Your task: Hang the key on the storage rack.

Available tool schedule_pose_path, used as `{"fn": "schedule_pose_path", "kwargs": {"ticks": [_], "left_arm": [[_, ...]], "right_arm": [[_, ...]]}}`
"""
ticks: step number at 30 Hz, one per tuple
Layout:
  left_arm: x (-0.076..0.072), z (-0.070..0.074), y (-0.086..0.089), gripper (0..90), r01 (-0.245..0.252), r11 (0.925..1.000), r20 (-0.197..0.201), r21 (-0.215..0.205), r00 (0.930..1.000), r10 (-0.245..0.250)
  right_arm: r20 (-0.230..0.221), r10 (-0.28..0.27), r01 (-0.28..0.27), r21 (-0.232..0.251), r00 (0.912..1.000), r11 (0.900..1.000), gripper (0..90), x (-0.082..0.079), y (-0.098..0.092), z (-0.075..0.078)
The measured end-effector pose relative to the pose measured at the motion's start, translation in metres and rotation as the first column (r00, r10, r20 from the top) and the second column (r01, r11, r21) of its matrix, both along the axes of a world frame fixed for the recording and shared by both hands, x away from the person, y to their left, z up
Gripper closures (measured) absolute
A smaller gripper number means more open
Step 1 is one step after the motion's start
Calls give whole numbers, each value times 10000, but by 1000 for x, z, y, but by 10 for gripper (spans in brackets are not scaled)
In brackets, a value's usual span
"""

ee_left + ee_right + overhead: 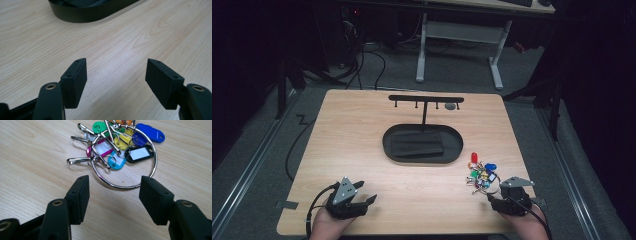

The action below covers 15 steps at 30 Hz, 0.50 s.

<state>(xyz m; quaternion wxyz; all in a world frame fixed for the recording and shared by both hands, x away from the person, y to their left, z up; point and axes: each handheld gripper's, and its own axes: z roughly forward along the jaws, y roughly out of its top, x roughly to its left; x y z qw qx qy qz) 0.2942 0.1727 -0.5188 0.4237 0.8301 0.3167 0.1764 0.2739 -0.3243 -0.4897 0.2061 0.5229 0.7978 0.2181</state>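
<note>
Right gripper (113,195): fingers spread, empty, hovering over the pale wooden bench (30,157). Just beyond the fingertips: large steel ring of coloured plastic key tags (125,157), lying flat. Judged step: approach; next, close on ring's near arc. Farther off: black hook stand (426,100).

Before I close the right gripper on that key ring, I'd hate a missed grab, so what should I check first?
1. Right gripper jaws open with nothing between them: ok.
2. Metal key ring lies flat on the wooden table, its near arc just ahead of the jaws: ok.
3. Coloured key tags and clips bunched at the far side, off the near arc: ok.
4. Ring's near arc between the pads: not ok, still ahead.
5. Left gripper open over bare table, away from the ring: ok.
6. Hooks on the black stand free: cannot tell.
</note>
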Motion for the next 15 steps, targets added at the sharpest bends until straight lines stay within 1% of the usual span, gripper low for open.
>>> {"fn": "schedule_pose_path", "kwargs": {"ticks": [1,2,4,5,6,8,10,11,12,15], "left_arm": [[0,0,0,342,0,10000,0,0,10000,0],[-2,0,0,338,15,9998,100,215,9999,-18],[-4,1,3,338,-33,9999,64,168,10000,32],[-4,1,3,338,-33,9999,64,168,10000,32],[-5,2,4,338,-80,9999,70,61,9999,80],[-5,2,8,339,-148,9999,38,-39,9999,148],[-3,1,9,339,-154,9999,-35,-78,9999,153],[-3,1,9,339,-154,9999,-35,-78,9999,153],[-3,1,9,339,-130,9999,-39,-56,9999,130],[-4,0,8,339,-34,10000,-32,18,10000,34]], "right_arm": [[0,0,0,0,10000,10000,417,0,0,0],[-223,124,-128,-177,9997,9998,415,4,2,1],[-506,225,-243,-350,9985,9991,412,9,3,3],[-506,225,-243,-350,9985,9991,412,9,3,3],[-706,261,-299,-535,9972,9981,410,15,4,6],[-864,309,-370,-699,9958,9969,407,21,4,10],[-930,315,-383,-728,9952,9966,405,24,5,12],[-930,315,-383,-728,9952,9966,405,24,5,12],[-1084,325,-416,-830,9936,9957,403,30,6,15],[-1225,380,-504,-998,9917,9937,400,37,8,18]]}}
